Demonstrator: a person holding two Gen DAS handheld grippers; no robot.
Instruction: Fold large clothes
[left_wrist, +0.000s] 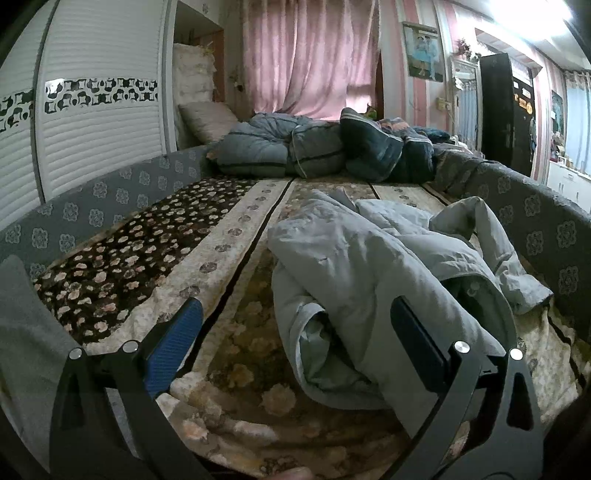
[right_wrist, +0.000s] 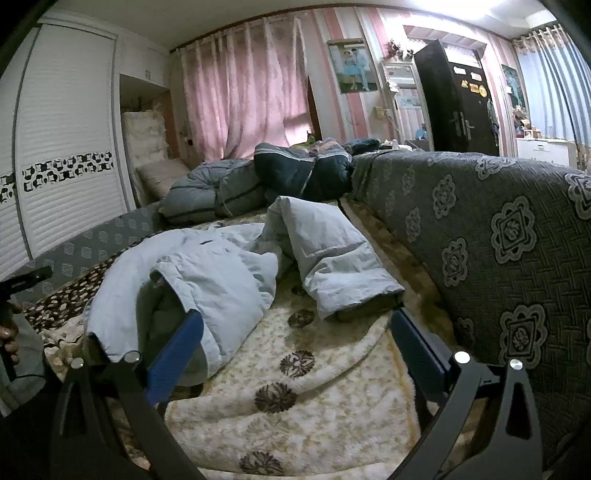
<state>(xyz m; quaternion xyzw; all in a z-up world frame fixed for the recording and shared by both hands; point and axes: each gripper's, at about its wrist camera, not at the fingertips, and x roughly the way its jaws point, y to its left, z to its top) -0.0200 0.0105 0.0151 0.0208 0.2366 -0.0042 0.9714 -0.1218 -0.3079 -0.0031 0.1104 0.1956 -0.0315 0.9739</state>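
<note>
A pale blue padded jacket lies crumpled on the floral blanket of the bed, one sleeve thrown out to the right. My left gripper is open and empty, hovering just above the jacket's near edge. In the right wrist view the same jacket lies to the left, with its sleeve reaching toward the camera. My right gripper is open and empty, above the blanket, its right finger close to the sleeve cuff. The left gripper shows at the far left.
Grey patterned padded rails run along both sides of the bed. Folded blue quilts and a pillow are piled at the far end. White wardrobe doors stand on the left, pink curtains behind.
</note>
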